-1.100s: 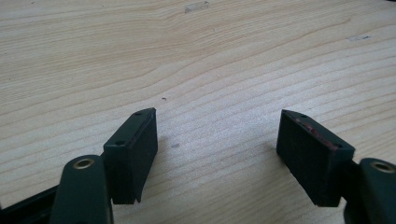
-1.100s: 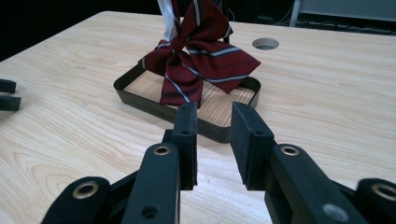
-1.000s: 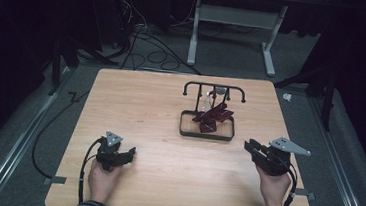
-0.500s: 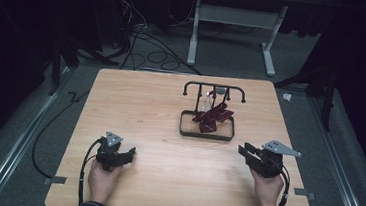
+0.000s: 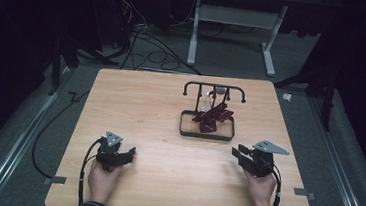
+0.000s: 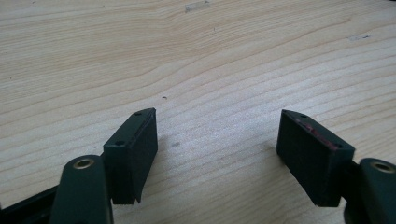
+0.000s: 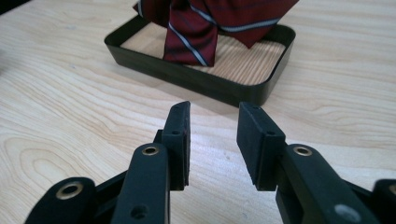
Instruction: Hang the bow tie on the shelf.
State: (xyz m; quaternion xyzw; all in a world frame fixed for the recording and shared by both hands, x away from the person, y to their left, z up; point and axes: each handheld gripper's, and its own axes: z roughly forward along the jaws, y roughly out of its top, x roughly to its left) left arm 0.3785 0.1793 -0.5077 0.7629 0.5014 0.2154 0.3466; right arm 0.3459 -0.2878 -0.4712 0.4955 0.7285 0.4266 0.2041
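Wooden table [image 5: 145,110], dark room, both grippers low at near edge.
Left gripper [image 6: 217,140] jaws wide apart, empty; right gripper [image 7: 212,140] jaws narrowly apart, empty, aimed at tie [image 7: 210,23] in black tray [image 7: 196,79] just ahead.

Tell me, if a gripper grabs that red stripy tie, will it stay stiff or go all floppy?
Probably floppy: the tie is cloth, and it already folds and droops from the rack into the black tray. It looks light, so lifting should be easy. It may snag or drag, because it seems draped over the rack.
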